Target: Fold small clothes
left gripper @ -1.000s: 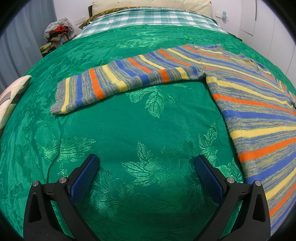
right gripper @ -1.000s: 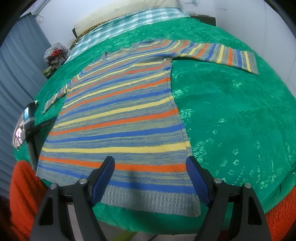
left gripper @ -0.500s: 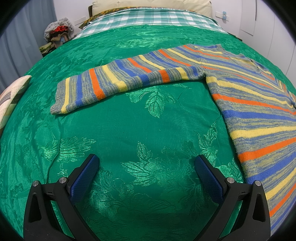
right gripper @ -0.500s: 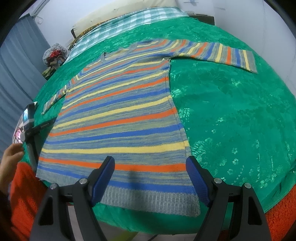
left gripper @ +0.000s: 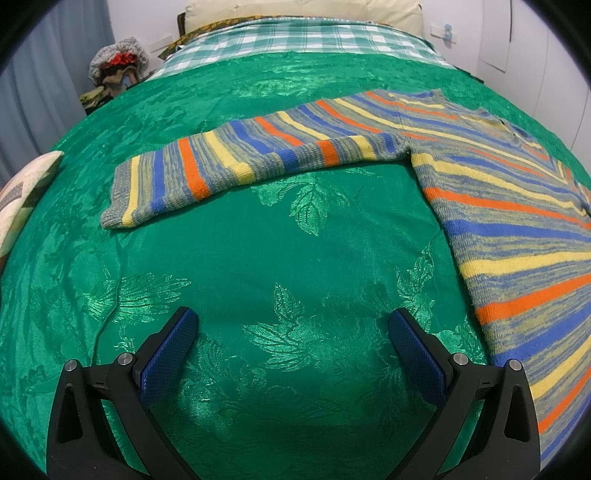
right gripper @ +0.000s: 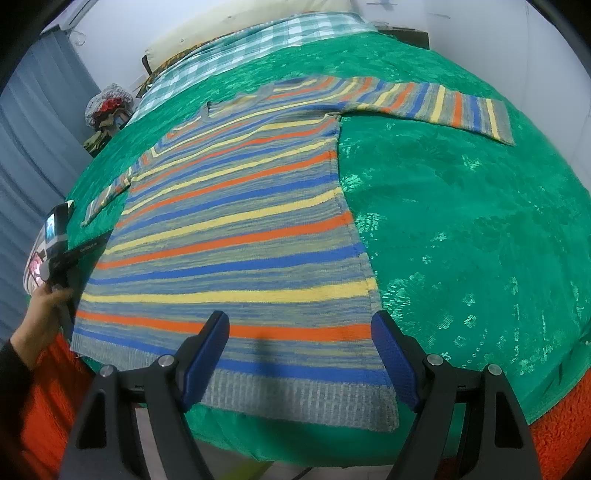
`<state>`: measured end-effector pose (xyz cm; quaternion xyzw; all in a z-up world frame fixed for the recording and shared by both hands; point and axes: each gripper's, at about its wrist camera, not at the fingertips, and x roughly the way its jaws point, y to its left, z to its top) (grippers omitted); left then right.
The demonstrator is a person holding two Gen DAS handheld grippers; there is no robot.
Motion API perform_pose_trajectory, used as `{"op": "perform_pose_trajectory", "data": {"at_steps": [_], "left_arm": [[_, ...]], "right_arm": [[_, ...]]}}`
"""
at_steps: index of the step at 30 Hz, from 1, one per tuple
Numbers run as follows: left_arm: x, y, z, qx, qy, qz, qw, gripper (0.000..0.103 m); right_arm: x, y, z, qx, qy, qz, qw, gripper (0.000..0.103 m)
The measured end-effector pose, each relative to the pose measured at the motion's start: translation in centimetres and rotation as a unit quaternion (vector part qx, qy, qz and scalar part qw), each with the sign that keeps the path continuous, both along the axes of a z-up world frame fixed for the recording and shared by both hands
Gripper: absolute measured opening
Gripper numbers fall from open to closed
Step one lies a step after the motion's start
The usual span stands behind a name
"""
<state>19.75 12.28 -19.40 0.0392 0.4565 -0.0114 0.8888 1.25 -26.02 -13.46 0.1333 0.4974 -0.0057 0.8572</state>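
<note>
Across the green bedspread of the bed a striped sweater lies spread flat, front up, its bands running grey, blue, yellow and orange. Its ribbed grey hem sits at the near edge of the bedspread, and both sleeves reach straight out to the sides; the neckline points toward the checked blanket and pale pillow at the far end of the bed. Above the bare bedspread beside the sweater's body, the left gripper hovers with its blue-padded fingers wide apart and nothing between them; one sleeve stretches across ahead of it, cuff lying flat on the cloth. Over the sweater's hem, the right gripper hangs with its fingers also spread wide, one pad over the lower stripes and the other near the sweater's side seam, not pressing the knit as far as the view shows. Off the sweater's far side from that seam, a hand in a dark sleeve grips the handle of the other tool. Beyond the sweater, next to the bed, a heap of clothes stands by a grey curtain.
</note>
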Motion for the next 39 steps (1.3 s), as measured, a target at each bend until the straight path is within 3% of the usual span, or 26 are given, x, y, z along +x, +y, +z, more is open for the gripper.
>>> {"op": "perform_pose_trajectory", "data": {"at_steps": [6,10,13,15,19,21,25,39], "left_arm": [[0.5,-0.1,0.1,-0.003,0.015,0.002,0.9999,0.103],[1.2,0.2,0.5,-0.022,0.061,0.008,0.9979,0.103],[1.7,-0.1,0.5,-0.014,0.081,0.016,0.9965,0.103],[1.9,-0.6,0.3,-0.001,0.074,0.014,0.9972,0.103],[0.7,-1.5,0.0,0.03,0.012,0.005,0.9995,0.103],[0.4,-1.4,0.0,0.027,-0.001,0.007,0.9996,0.103],[0.5,-0.5,0.0,0.0,0.005,0.009,0.9999,0.103],[0.5,-0.6,0.0,0.004,0.005,0.008,0.9999,0.103]], "right_arm": [[-0.2,-0.4,0.0,0.003,-0.003,-0.008,1.0,0.079],[-0.2,-0.5,0.0,0.004,-0.004,-0.01,1.0,0.079],[-0.2,-0.6,0.0,0.004,-0.003,-0.008,1.0,0.079],[-0.2,-0.6,0.0,0.004,-0.003,-0.008,1.0,0.079],[-0.3,-0.6,0.0,0.005,-0.006,-0.011,1.0,0.079],[-0.4,-0.7,0.0,0.007,-0.007,-0.014,1.0,0.079],[-0.3,-0.9,-0.2,0.012,-0.002,-0.018,1.0,0.079],[0.2,-0.5,-0.5,0.009,0.003,-0.01,1.0,0.079]]}}
